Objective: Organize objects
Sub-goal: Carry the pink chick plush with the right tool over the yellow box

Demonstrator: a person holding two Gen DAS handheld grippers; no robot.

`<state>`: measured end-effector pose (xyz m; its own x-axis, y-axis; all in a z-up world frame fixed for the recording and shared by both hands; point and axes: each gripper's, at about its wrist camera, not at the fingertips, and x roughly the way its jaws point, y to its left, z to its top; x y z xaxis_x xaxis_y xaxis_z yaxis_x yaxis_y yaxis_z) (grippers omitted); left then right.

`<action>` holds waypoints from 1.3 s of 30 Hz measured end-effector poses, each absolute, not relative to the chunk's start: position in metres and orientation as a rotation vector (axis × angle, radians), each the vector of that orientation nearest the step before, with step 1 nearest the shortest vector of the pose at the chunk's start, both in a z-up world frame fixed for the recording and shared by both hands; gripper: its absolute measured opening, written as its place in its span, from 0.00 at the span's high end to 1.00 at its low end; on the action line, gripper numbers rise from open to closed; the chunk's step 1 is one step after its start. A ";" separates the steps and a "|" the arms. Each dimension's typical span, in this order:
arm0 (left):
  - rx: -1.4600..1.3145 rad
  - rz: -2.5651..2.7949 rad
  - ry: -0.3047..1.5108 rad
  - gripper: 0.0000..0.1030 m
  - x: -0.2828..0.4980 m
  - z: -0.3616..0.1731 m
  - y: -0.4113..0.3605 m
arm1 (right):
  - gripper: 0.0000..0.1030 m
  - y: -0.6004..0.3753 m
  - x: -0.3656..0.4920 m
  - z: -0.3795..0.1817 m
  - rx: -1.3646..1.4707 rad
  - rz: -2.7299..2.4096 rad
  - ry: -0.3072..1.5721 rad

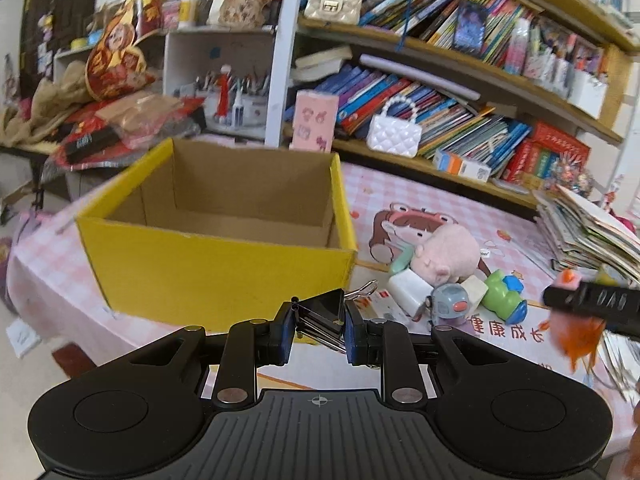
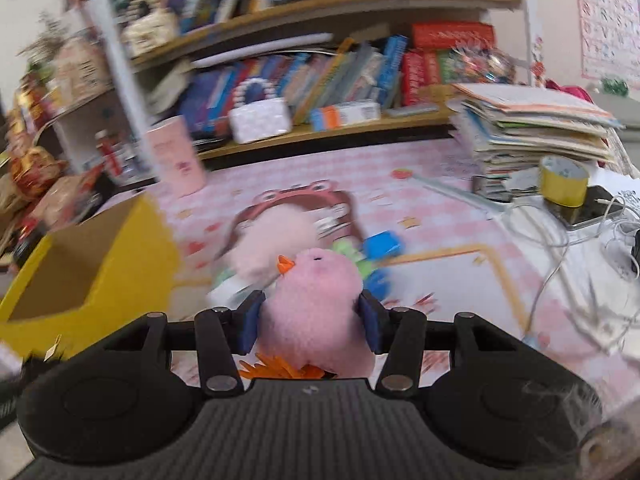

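**Even indoor light, sharp left view, smeared right view**

Both views are bright, with soft, diffuse light and no hard shadows or strong glare. The fisheye lens bows the bookshelf (image 1: 460,52) into curves and darkens the upper corners. The left wrist view is mostly crisp, though the yellow box (image 1: 216,264) softens a little at its left edge. The right wrist view is streaked with motion blur: books, counter (image 2: 440,216) and toys smear, while the pink plush chick (image 2: 316,300) stays fairly clear.

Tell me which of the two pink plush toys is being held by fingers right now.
The pink plush bird with the orange beak, squeezed between the right gripper fingers. The rounder pink plush pig lies on the table among other toys, untouched.
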<state>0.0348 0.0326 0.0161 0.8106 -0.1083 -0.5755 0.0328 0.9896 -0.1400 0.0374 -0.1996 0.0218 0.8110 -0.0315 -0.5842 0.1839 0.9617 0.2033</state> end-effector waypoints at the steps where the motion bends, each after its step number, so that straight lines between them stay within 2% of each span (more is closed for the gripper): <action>1: -0.121 -0.084 0.615 0.78 0.031 0.018 0.043 | 0.54 -0.183 0.031 0.022 0.241 -0.107 0.613; 9: -0.108 -0.110 0.632 0.78 0.004 0.012 0.113 | 0.53 -0.080 -0.016 0.015 0.208 -0.052 0.643; 18: -0.109 -0.117 0.622 0.78 -0.016 0.015 0.171 | 0.53 -0.006 -0.046 0.016 0.175 -0.012 0.658; 39: -0.162 -0.109 0.587 0.78 -0.036 0.017 0.211 | 0.53 0.043 -0.057 0.027 0.085 0.028 0.670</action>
